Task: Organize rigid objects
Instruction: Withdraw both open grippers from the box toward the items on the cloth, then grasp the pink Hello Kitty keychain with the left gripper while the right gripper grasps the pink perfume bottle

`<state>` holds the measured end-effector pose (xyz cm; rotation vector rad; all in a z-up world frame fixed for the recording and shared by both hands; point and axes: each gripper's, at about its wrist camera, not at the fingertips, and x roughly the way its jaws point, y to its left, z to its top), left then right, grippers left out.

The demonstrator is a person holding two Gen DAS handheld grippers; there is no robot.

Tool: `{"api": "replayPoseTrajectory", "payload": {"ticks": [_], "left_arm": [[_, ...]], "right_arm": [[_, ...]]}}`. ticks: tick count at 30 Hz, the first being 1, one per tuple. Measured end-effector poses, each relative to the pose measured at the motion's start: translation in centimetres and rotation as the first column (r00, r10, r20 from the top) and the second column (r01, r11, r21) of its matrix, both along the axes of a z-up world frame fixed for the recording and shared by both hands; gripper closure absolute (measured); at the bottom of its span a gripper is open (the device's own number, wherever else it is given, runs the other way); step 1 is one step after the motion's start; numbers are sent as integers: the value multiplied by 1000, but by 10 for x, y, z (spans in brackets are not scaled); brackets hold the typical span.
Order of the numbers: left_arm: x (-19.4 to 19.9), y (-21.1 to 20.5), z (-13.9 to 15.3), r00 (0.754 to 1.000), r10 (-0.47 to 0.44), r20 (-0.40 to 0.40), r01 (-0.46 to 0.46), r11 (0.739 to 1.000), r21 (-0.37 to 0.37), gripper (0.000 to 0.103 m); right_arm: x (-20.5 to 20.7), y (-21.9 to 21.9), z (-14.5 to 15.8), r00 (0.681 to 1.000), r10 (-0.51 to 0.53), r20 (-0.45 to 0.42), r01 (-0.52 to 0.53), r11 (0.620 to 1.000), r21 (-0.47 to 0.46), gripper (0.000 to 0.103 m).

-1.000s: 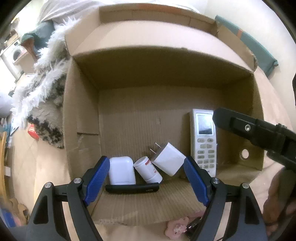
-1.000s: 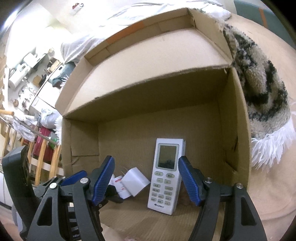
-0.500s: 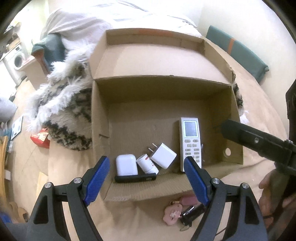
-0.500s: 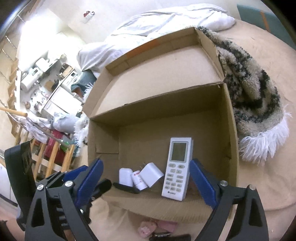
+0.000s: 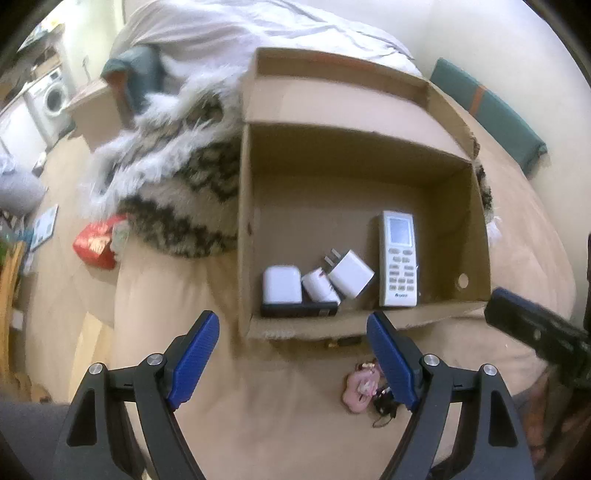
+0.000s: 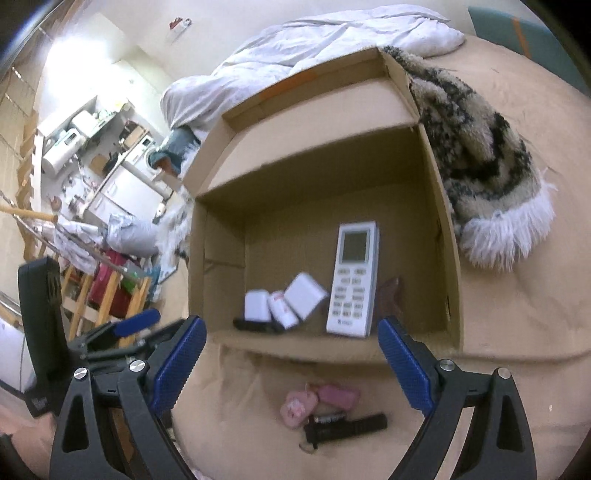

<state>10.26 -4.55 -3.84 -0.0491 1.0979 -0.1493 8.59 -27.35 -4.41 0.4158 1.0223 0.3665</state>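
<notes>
An open cardboard box [image 5: 243,221] [image 6: 448,258] stands on a beige bed. Along its near wall lie a white remote [image 5: 399,258] [image 6: 354,280], a white charger plug [image 5: 351,275] [image 6: 306,295], a small white bottle [image 5: 320,290] [image 6: 282,309], a white earbud case [image 5: 281,284] [image 6: 257,305] and a flat black bar [image 5: 299,309]. A pink charm [image 5: 360,387] [image 6: 297,402] and a black stick-shaped item [image 6: 347,422] lie on the sheet in front of the box. My left gripper [image 5: 291,326] and right gripper [image 6: 291,328] both hover open and empty above the box's near edge.
A shaggy black-and-white blanket [image 5: 177,184] [image 6: 480,147] presses against the box's side. A white duvet [image 5: 240,29] lies behind it, and a teal pillow [image 5: 487,107] at the far right. A red packet [image 5: 96,243] sits at the bed's left edge. Shelves and a washing machine stand beyond.
Both grippers have drawn back and upward out of the box. The right jaws have spread wider than before, clear of the remote, which stays lying in the box.
</notes>
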Motion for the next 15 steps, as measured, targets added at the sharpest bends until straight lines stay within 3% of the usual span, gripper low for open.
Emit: {"api": "replayPoseTrajectory", "payload": {"ticks": [6, 11, 15], "left_arm": [[-18, 11, -21, 1000, 17, -20, -17, 1000, 16, 23], [-15, 22, -36, 994, 67, -90, -69, 997, -26, 23], [-13, 26, -47, 986, 103, -134, -106, 994, -15, 23]], "right_arm": [[-14, 1, -14, 998, 25, -64, -26, 1000, -15, 3], [-18, -4, -30, 992, 28, -126, -32, 999, -31, 3], [-12, 0, -49, 980, 31, -197, -40, 998, -42, 3]]}}
